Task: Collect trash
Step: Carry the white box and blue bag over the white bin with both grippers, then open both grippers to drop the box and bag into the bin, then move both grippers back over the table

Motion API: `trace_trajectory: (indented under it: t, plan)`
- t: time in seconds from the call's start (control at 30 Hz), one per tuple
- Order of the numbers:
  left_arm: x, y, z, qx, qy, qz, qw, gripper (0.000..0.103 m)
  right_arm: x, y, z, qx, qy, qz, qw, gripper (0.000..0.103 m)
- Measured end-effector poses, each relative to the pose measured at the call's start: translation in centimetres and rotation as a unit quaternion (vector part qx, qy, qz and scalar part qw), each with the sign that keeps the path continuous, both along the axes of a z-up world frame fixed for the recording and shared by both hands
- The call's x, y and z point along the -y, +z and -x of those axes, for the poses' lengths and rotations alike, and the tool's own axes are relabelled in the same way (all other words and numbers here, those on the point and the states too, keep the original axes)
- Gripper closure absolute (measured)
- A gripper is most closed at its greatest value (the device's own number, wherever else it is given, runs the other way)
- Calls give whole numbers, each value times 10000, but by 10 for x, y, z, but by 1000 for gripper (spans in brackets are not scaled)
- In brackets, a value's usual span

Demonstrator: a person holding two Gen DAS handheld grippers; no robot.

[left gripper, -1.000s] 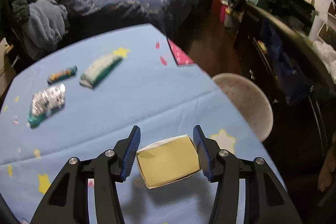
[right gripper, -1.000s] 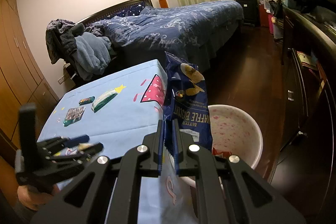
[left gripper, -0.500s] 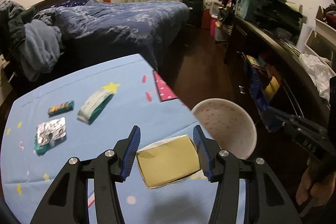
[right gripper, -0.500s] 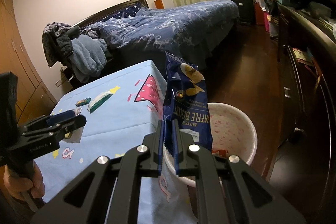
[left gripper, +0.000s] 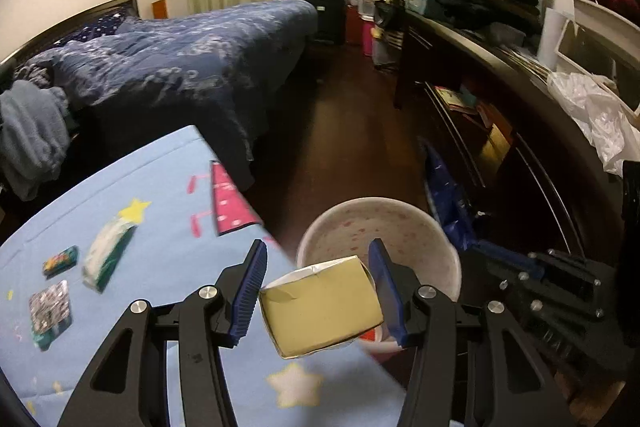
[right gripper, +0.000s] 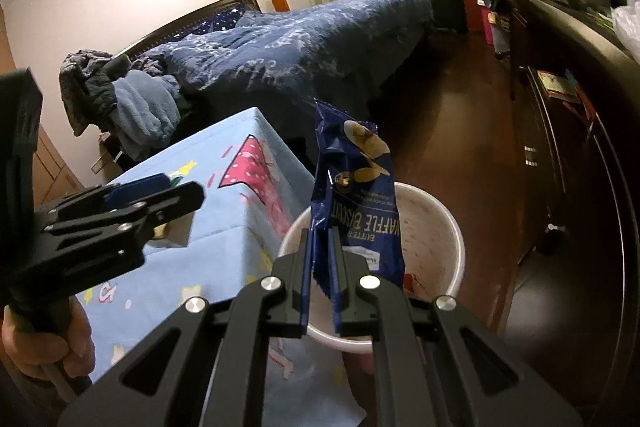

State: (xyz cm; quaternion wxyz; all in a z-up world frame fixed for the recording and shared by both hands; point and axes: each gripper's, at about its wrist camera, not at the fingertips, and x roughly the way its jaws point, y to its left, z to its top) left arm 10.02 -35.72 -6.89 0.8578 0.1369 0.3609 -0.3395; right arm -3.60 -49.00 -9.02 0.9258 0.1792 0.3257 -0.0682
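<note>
A: Item one?
B: My left gripper [left gripper: 320, 291] pinches a small yellow cardboard box [left gripper: 321, 309] at the edge of the white round plastic bin [left gripper: 436, 231].

A: Item two?
B: My right gripper [right gripper: 322, 273] is clamped on a dark blue foil waffle-biscuit wrapper [right gripper: 354, 195], upright over the bin's mouth.

A: Remaining?
B: Three wrappers [left gripper: 108, 253] on the light blue star-print tablecloth [left gripper: 168, 203].

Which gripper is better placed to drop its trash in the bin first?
Right. The right gripper holds the blue biscuit wrapper over the white bin; the left gripper and its yellow box sit nearer the rim.
</note>
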Motion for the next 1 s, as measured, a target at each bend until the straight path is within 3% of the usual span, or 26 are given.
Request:
trace_trajectory:
  t: [0.4, 0.67, 0.87, 1.0]
  plan:
    - [52, -20, -7, -189, -273, -164, 9993, 50, 19, -33, -16, -364, -141, -151, 9991, 93]
    - [63, -35, -15, -294, -252, -289, 9988, 48, 25, -50, -28, -559, -152, -172, 9982, 91]
    - [63, -36, -20, -308, -196, -228, 9991, 27, 27, -56, -32, -633, -182, -177, 9977, 88]
    - [59, -33, -25, -316, -134, -138, 9993, 19, 27, -56, -34, -649, -226, -133, 9975, 73]
